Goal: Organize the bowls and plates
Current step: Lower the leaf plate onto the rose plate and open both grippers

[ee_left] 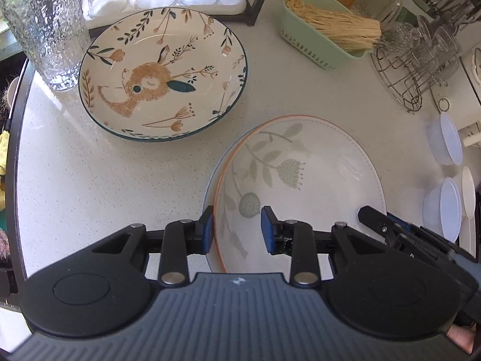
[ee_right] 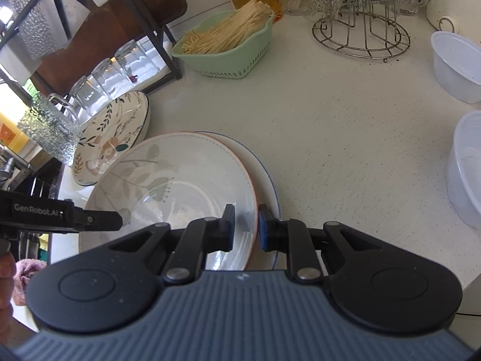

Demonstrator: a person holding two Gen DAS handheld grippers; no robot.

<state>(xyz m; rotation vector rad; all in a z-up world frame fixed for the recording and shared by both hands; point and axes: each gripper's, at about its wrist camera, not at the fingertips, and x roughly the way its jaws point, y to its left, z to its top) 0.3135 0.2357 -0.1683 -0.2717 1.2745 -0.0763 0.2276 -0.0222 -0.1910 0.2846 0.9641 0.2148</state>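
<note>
Now, from the left wrist camera, the left hand-held gripper (ee_left: 237, 230) is open, with one blue pad on each side of the near rim of the leaf plate (ee_left: 300, 180). That plate sits on a blue-rimmed plate (ee_left: 210, 186) on the bench (ee_left: 120, 180). The bunny plate (ee_left: 162, 75) lies apart, near a bumpy glass (ee_left: 45, 27).

From the right wrist camera, the right hand-held gripper (ee_right: 246, 227) is open too, its pads around the other rim of the leaf plate. I think both should squeeze together softly, then lift flat so nothing slips.
</note>
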